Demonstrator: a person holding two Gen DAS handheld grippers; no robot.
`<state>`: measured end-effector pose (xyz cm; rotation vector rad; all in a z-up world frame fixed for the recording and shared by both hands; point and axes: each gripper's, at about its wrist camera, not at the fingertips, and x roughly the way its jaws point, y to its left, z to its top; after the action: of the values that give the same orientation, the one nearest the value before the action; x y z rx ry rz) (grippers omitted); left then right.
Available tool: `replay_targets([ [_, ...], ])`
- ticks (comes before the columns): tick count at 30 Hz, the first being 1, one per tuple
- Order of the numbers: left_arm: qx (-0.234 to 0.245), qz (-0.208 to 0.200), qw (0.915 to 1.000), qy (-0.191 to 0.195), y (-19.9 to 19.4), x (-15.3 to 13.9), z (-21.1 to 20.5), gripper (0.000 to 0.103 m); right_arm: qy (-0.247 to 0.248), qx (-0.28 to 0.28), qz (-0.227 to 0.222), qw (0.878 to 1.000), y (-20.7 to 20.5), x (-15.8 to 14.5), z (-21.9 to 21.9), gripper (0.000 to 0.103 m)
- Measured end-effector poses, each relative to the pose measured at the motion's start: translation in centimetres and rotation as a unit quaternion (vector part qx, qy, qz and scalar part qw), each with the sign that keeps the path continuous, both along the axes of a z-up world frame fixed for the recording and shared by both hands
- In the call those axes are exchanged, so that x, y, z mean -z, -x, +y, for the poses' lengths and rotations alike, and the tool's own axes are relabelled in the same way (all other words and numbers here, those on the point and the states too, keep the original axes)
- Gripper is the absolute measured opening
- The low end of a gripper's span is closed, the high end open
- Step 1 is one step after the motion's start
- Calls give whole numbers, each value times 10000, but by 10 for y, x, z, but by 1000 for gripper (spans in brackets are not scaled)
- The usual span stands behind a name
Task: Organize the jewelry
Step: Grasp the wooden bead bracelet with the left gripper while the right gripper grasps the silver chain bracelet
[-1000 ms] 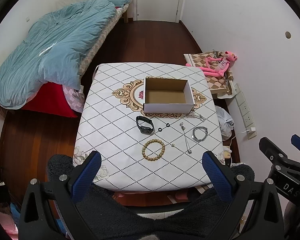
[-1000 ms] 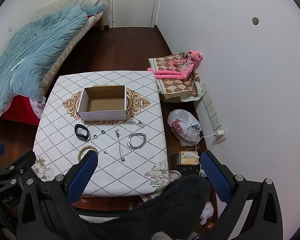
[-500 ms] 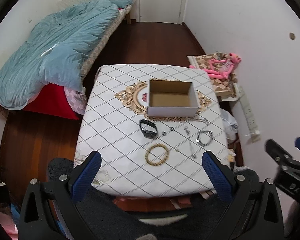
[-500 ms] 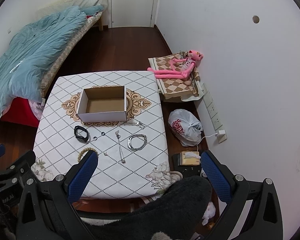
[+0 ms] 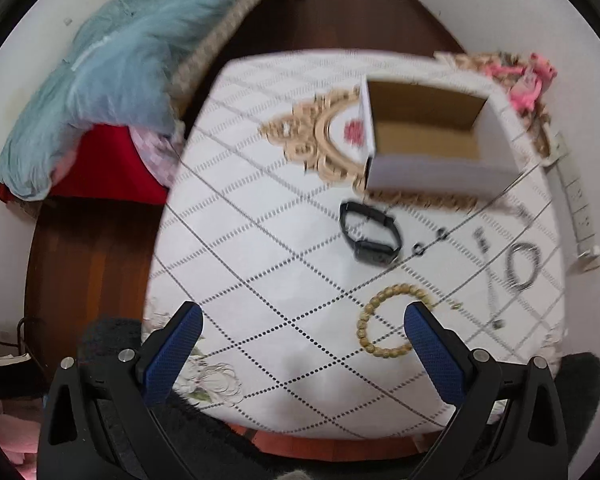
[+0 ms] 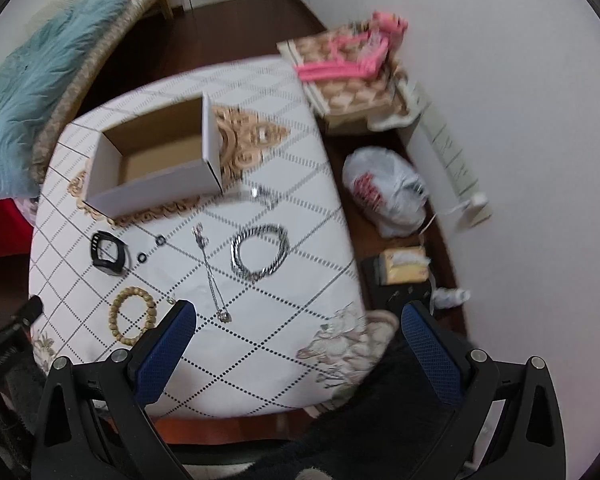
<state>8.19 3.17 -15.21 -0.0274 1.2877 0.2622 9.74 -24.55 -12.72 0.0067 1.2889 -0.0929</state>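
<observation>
Evidently nothing is gripped yet: the beaded bracelet point(image 5: 392, 322), black watch point(image 5: 370, 234), silver chain bracelet point(image 6: 260, 252) and thin necklace point(image 6: 212, 276) are laid flat on the quilted surface point(image 5: 260, 240), near the open cardboard box point(image 5: 428, 136). Both the left gripper point(image 5: 300, 344) and right gripper point(image 6: 296, 340) are held above, fingers spread wide.

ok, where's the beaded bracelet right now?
The beaded bracelet lies flat on the table near its front edge, in front of the black watch. In the left wrist view it sits just beyond the left claw.
</observation>
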Motion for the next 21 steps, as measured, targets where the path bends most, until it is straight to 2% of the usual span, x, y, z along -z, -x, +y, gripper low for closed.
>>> replay_targets([
  [5,124,381,9989,252,-4,48,-2,102,-161,126,298,9993,-12,46,-1,100],
  [7,191,448,9982,341,-6,60,-5,96,-201,165,428,9987,-16,62,-4,98],
  [9,287,586,9972,352,-8,74,-9,82,-200,216,517,9982,-20,73,-6,97],
  [10,337,644,9966,382,-9,80,-11,79,-211,230,532,9981,-21,77,-7,97],
  [12,400,711,9958,409,-11,89,-15,64,-187,269,570,9978,-23,83,-9,97],
  [13,450,713,9955,435,-11,93,-17,61,-192,282,584,9977,-24,86,-9,97],
  [15,516,730,9948,490,-13,100,-21,43,-194,319,606,9975,-25,88,-12,97],
  [17,590,608,9949,555,-12,100,-25,36,-199,343,620,9973,-27,90,-14,97],
  [18,632,559,9947,593,-11,100,-26,26,-204,358,623,9972,-28,91,-15,97],
  [19,687,533,9939,674,-11,100,-28,20,-213,370,623,9971,-29,92,-16,97],
  [20,722,519,9933,742,-10,100,-30,8,-216,382,624,9971,-31,92,-18,97],
  [21,742,513,9932,736,-9,100,-32,7,-216,397,625,9970,-33,93,-19,97],
])
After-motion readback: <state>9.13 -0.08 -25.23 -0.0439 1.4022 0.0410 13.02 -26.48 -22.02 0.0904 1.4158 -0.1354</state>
